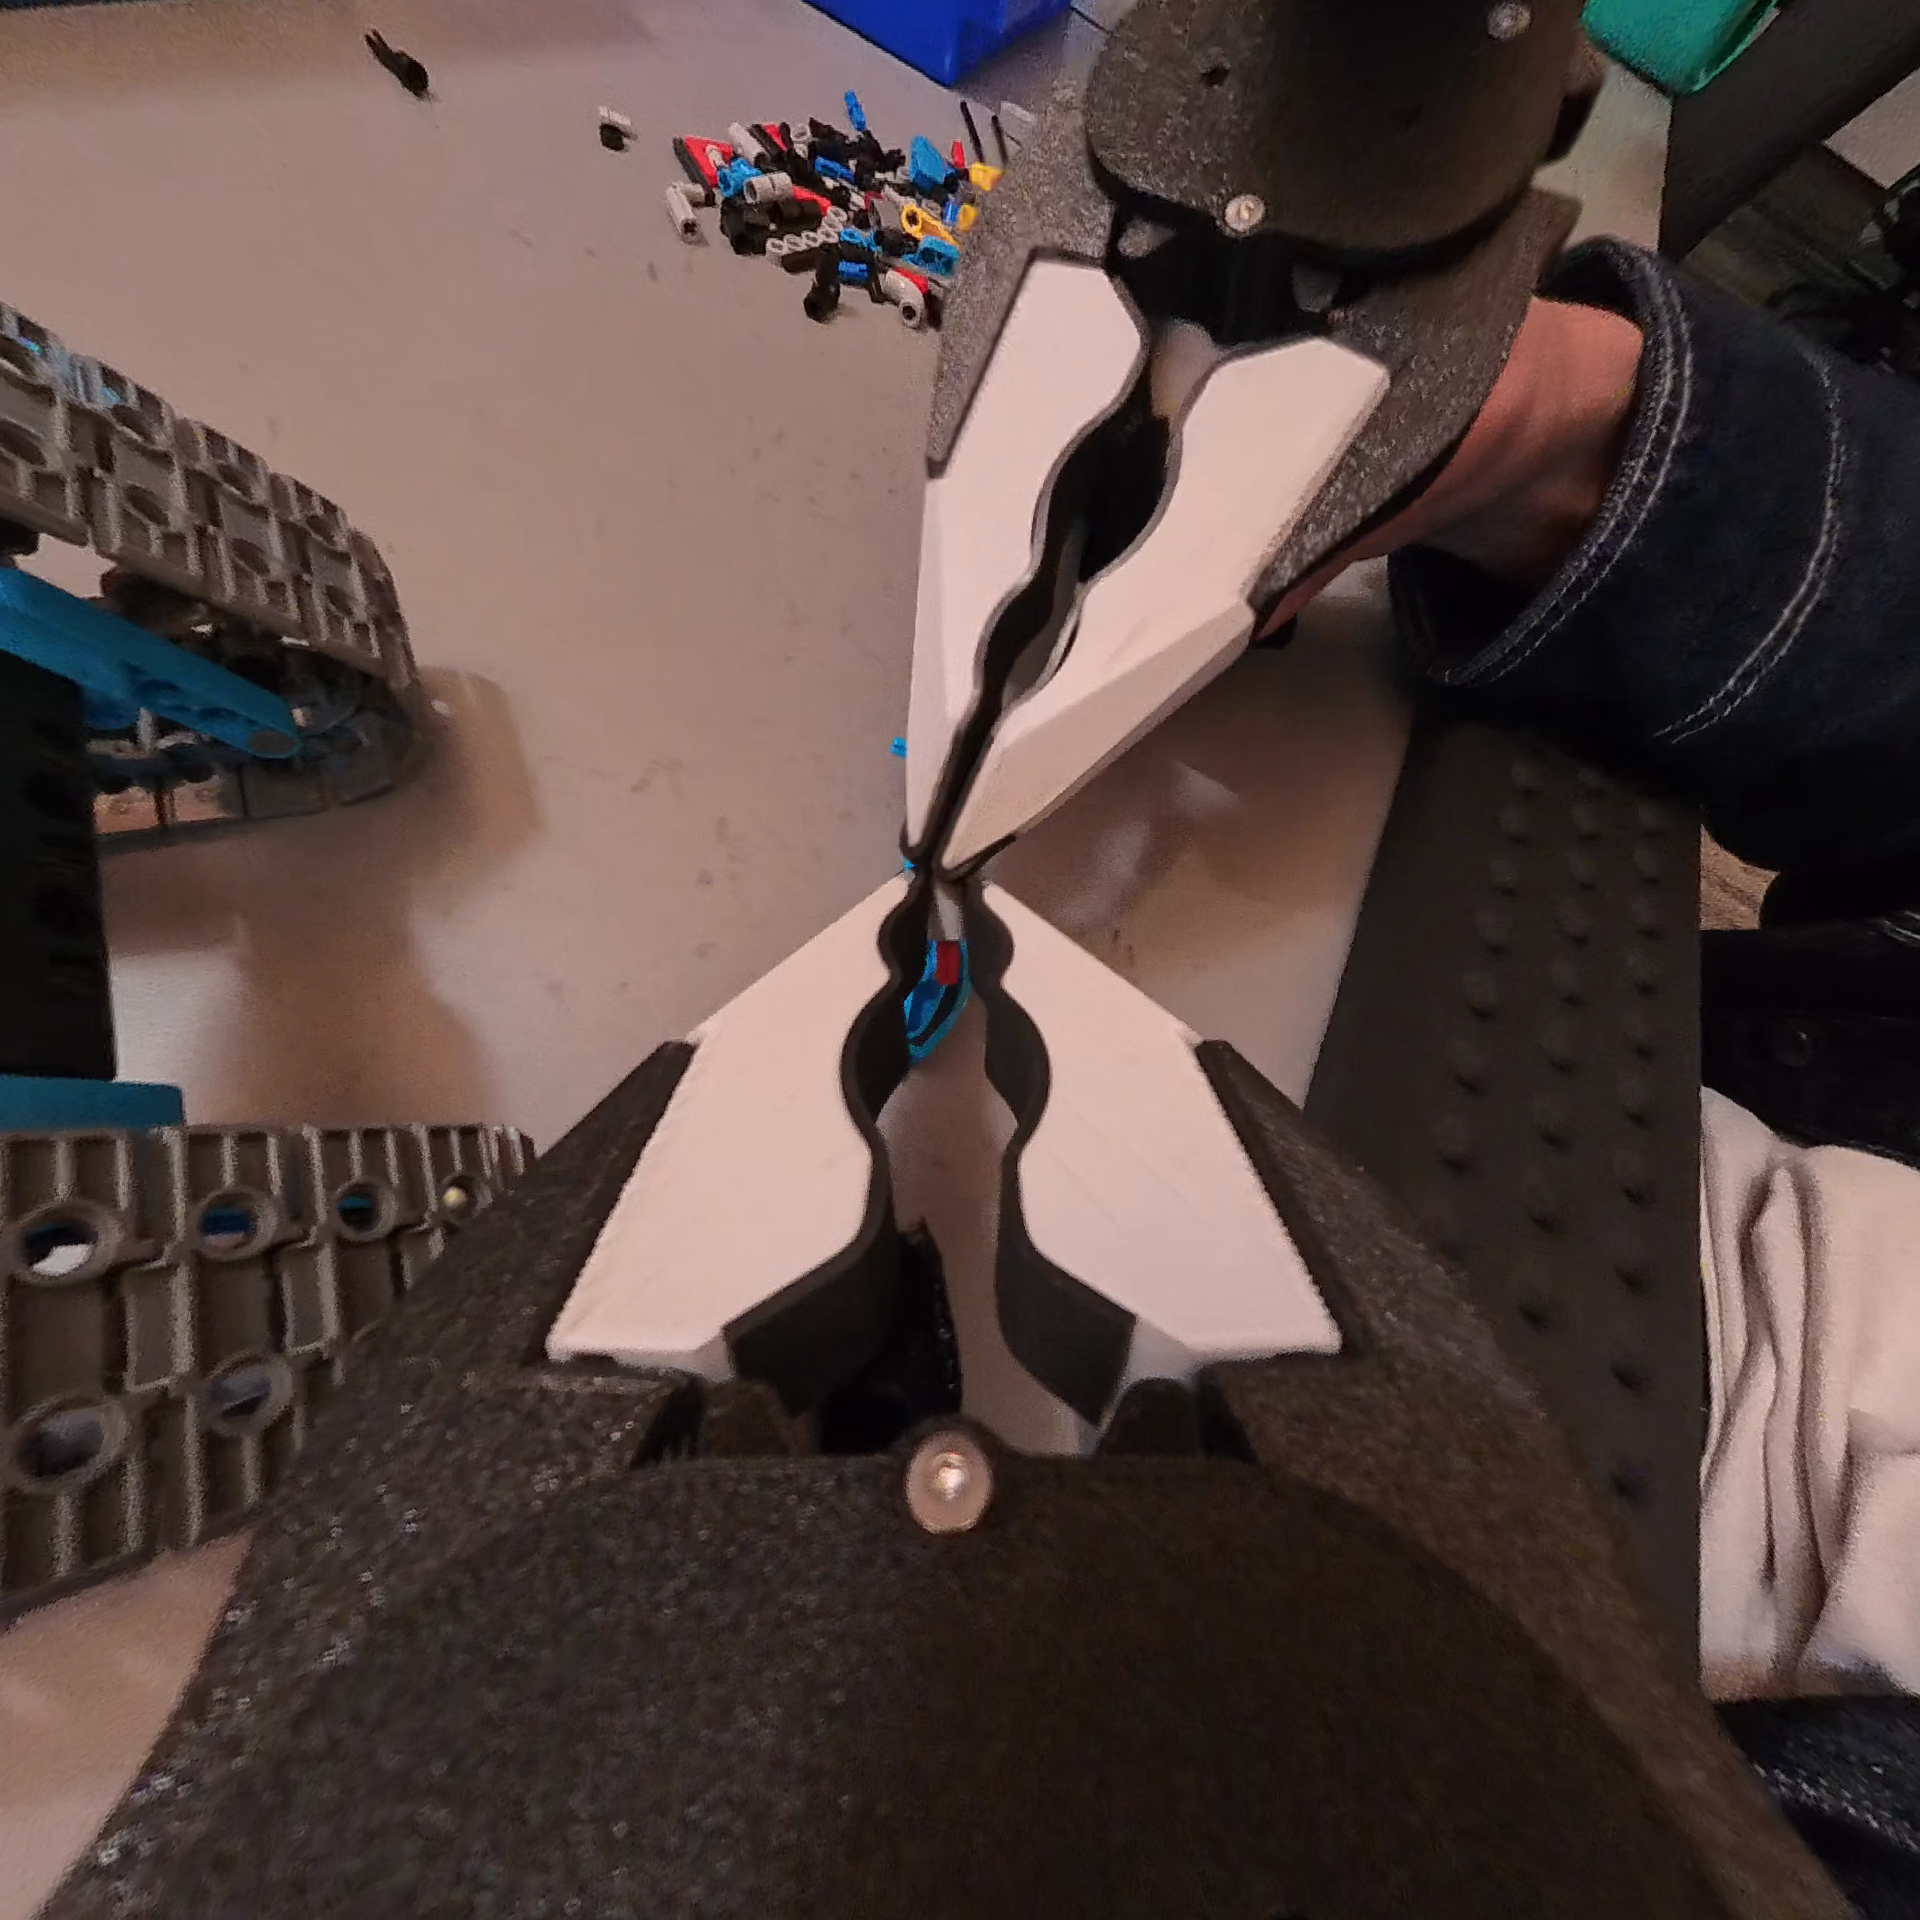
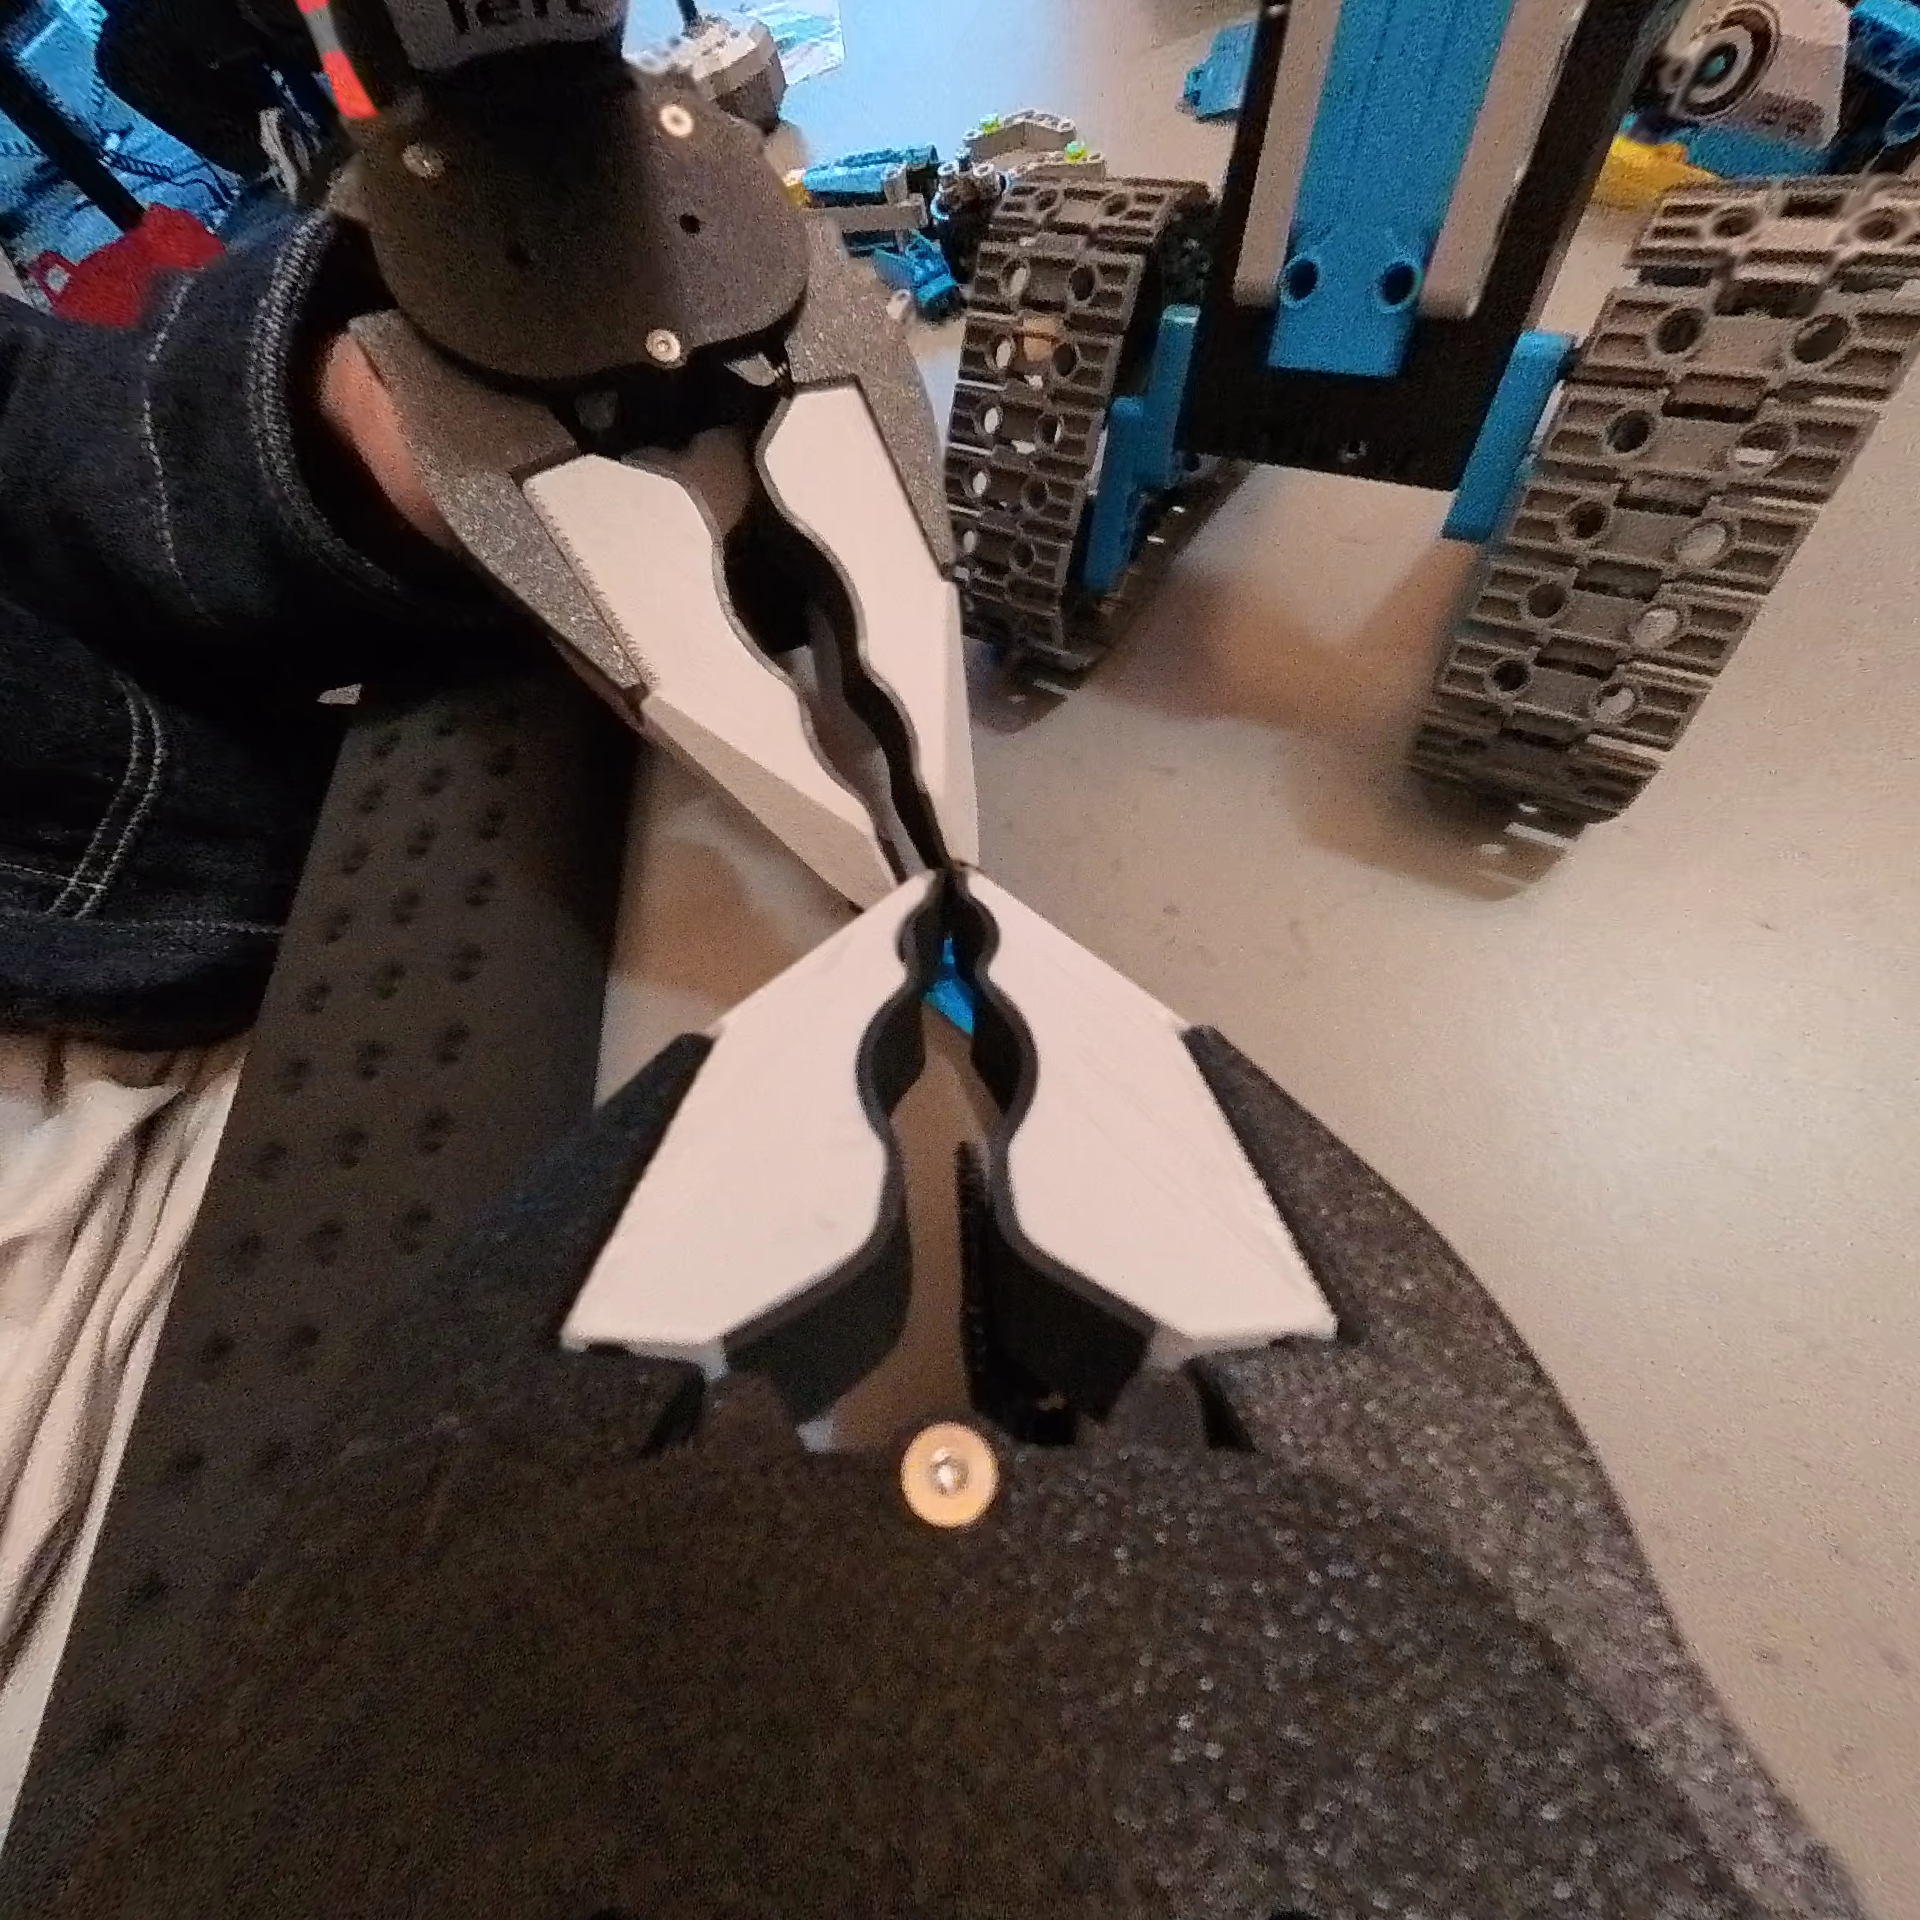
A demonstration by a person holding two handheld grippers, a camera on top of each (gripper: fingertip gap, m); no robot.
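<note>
Left wrist view: left gripper (image 1: 938, 899) closed on a small blue piece (image 1: 935, 1003), tip to tip with right gripper (image 1: 930, 847); loose pieces (image 1: 831, 208) well beyond.

Right wrist view: right gripper (image 2: 951, 894) nearly closed, same blue piece (image 2: 951, 992) between fingers; tracked toy vehicle (image 2: 1351, 416) on floor (image 2: 1455, 1039).

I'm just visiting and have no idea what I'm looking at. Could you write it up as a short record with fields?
Surface: pale table
Left gripper: shut on a small blue piece
Right gripper: shut on a blue piece, only partly visible
Grippers: tips meet, nearly touching
Model: blue tracked vehicle with grey treads, standing beside them
Loose parts: pile of small bricks farther off
Person: dark denim sleeve
</note>
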